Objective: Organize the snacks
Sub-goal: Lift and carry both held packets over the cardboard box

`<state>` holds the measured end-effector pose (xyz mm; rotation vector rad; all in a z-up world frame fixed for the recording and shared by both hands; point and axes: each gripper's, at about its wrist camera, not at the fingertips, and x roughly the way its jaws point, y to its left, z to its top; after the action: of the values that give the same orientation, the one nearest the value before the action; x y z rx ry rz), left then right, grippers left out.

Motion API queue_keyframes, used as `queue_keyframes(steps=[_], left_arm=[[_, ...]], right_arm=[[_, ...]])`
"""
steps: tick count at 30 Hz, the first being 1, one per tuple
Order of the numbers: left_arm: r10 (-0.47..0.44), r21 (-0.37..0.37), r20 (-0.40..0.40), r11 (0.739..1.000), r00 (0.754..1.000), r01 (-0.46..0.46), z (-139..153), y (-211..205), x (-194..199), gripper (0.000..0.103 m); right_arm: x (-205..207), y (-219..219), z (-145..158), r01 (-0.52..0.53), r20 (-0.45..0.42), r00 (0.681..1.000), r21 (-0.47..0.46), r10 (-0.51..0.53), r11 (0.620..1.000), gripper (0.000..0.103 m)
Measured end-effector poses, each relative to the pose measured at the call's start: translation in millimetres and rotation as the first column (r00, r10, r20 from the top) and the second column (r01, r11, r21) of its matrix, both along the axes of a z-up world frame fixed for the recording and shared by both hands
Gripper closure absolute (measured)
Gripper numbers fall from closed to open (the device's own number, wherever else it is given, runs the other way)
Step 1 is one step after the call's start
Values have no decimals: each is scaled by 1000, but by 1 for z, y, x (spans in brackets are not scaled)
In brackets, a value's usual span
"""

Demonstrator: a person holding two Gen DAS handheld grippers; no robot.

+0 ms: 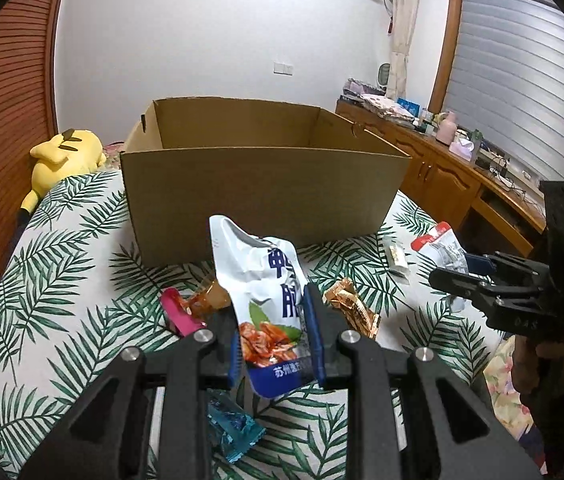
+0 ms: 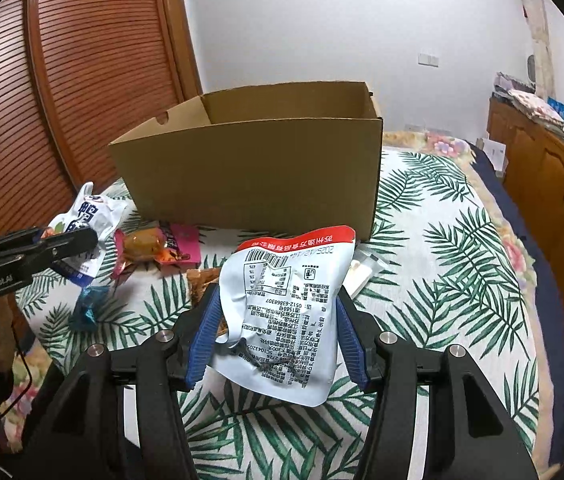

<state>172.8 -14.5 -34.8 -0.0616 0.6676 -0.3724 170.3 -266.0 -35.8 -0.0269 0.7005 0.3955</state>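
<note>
My left gripper [image 1: 272, 320] is shut on a white-and-blue snack pouch [image 1: 260, 280] and holds it upright above the bed, in front of an open cardboard box [image 1: 262, 184]. My right gripper [image 2: 278, 328] is shut on a white pouch with a red top edge [image 2: 285, 308], printed back facing me, also in front of the box [image 2: 250, 176]. The right gripper shows in the left wrist view [image 1: 457, 276], the left gripper in the right wrist view [image 2: 82, 240]. Loose snacks lie on the bed: pink pack [image 1: 180, 312], orange pack [image 1: 212, 298], gold pack [image 1: 355, 308], teal pack [image 1: 232, 428], small white pack [image 1: 395, 254].
The bed has a palm-leaf cover [image 1: 62, 280]. A yellow plush toy [image 1: 62, 156] lies at the far left by a wooden slatted wall [image 1: 6, 92]. A wooden cabinet [image 1: 453, 172] with clutter runs along the right side.
</note>
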Motion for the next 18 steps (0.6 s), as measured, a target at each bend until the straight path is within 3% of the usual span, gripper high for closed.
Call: queue_keyframes(steps=[8,18], left_arm=[[6,-7,25,1000,1000,-6,7,5,1,79],[8,11,103,1000,995,-10,39,11,23,79]], right_arm=[[-4,-1,10,-6,21,1000,18,6,1000,47],[13,15,40,-47,91,995,-6,47,999,46]])
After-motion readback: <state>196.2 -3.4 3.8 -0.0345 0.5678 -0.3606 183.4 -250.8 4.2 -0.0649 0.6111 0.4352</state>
